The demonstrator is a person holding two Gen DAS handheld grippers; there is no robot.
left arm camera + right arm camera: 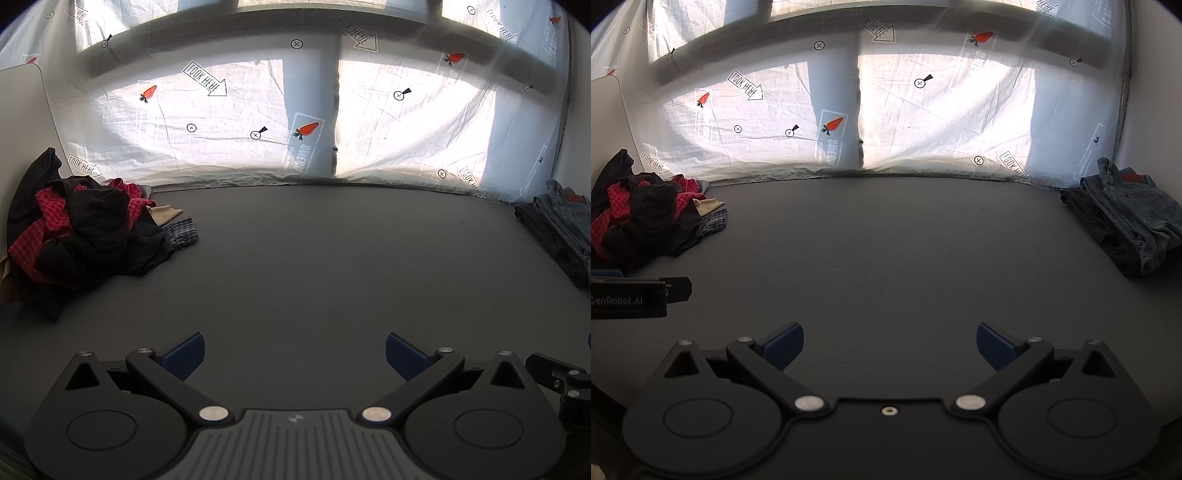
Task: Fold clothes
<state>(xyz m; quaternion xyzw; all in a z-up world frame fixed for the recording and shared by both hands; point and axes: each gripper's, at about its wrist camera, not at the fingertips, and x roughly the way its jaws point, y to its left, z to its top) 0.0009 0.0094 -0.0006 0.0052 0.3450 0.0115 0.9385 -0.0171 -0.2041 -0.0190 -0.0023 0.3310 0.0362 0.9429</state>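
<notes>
A: Both empty: left gripper (293, 356) and right gripper (889, 347) spread wide over the dark table (886, 258).

B: Unfolded clothes heap (77, 229) far left; folded jeans (1134, 218) far right, perhaps atop a darker garment.

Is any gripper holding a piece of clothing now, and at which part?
Nothing is held: the left gripper and the right gripper are both open.

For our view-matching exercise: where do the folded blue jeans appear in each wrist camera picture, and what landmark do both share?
Left wrist view: the folded blue jeans lie at the far right edge, partly cut off.
Right wrist view: the folded blue jeans lie at the right, further in from the edge, on a dark folded garment.
Shared landmark: the carrot logo panel on the white backdrop.
</notes>
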